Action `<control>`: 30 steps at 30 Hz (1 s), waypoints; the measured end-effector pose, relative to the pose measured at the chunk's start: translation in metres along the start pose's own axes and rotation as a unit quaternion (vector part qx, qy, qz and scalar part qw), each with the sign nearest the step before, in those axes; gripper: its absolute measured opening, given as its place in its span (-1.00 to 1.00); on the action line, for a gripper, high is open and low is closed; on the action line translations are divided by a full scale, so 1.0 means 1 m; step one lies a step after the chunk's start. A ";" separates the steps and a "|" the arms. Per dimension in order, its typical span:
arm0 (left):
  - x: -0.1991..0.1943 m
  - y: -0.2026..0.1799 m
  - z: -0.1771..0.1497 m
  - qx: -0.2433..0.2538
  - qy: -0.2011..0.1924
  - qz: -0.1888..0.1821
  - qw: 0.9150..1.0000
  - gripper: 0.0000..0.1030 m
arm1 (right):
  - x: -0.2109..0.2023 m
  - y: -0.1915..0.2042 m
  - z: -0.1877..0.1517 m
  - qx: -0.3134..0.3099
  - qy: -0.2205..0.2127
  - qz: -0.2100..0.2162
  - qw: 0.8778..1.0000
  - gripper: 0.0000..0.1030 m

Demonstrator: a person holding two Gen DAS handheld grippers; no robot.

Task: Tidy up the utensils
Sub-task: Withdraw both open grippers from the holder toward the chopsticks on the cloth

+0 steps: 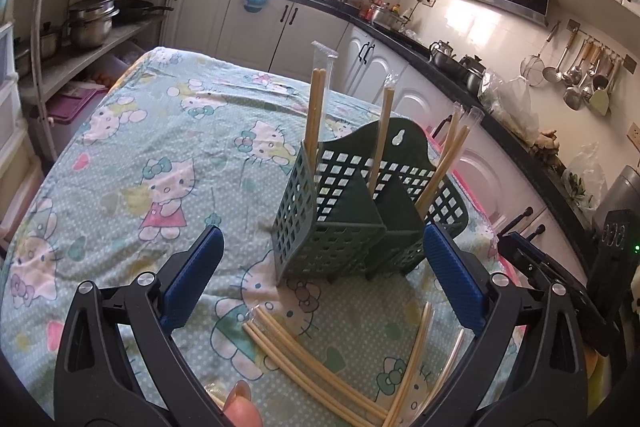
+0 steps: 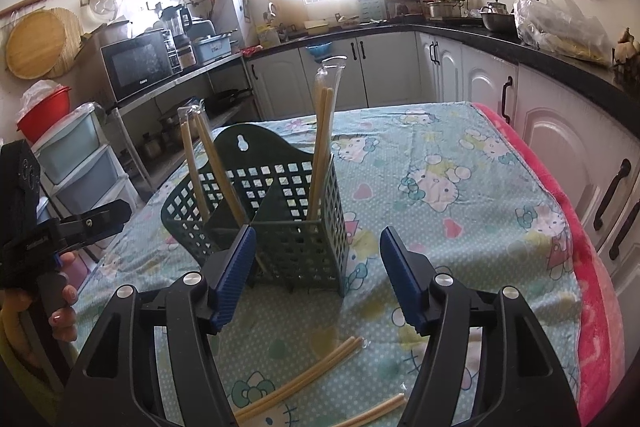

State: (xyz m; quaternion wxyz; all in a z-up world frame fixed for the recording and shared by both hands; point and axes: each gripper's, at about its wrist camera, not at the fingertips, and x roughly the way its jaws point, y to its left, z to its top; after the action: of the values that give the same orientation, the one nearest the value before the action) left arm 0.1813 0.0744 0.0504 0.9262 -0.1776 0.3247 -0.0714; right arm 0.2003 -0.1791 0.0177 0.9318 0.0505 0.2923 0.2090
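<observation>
A dark green slotted utensil holder (image 1: 344, 211) stands on the Hello Kitty tablecloth (image 1: 160, 147). Wrapped chopstick pairs (image 1: 316, 107) stand upright in its compartments. More wrapped chopsticks (image 1: 296, 351) lie flat on the cloth in front of it. My left gripper (image 1: 324, 267) is open and empty, just before the holder and above the loose chopsticks. In the right wrist view the holder (image 2: 288, 219) is straight ahead, with standing chopsticks (image 2: 324, 139) in it and loose ones (image 2: 304, 375) on the cloth. My right gripper (image 2: 316, 267) is open and empty, close to the holder.
The other hand-held gripper (image 2: 60, 231) shows at the left of the right wrist view. A pink blanket edge (image 2: 592, 267) runs along the table's right side. Kitchen counters and white cabinets (image 2: 560, 131) surround the table. A shelf with pots (image 1: 88, 23) stands at left.
</observation>
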 end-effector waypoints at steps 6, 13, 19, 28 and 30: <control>-0.003 0.002 -0.005 -0.003 0.002 0.003 1.000 0.79 | -0.001 0.003 -0.006 -0.005 0.006 0.003 1.000 0.22; -0.004 0.008 -0.015 -0.009 0.011 0.008 1.000 0.79 | 0.001 0.001 -0.019 -0.006 0.024 0.002 1.000 0.23; -0.004 0.014 -0.027 -0.017 0.023 0.015 0.999 0.79 | 0.002 -0.001 -0.031 -0.003 0.037 -0.001 0.999 0.24; -0.003 0.024 -0.045 -0.024 0.041 0.029 0.998 0.79 | 0.008 0.000 -0.043 0.000 0.057 0.006 0.998 0.24; -0.004 0.026 -0.048 -0.027 0.043 0.032 0.998 0.79 | 0.009 0.002 -0.045 -0.001 0.061 0.007 0.998 0.24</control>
State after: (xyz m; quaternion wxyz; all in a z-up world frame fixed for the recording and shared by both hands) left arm 0.1483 0.0861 0.0078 0.9081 -0.1885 0.3716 -0.0406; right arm 0.1804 -0.1751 -0.0239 0.9107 0.0385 0.3481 0.2190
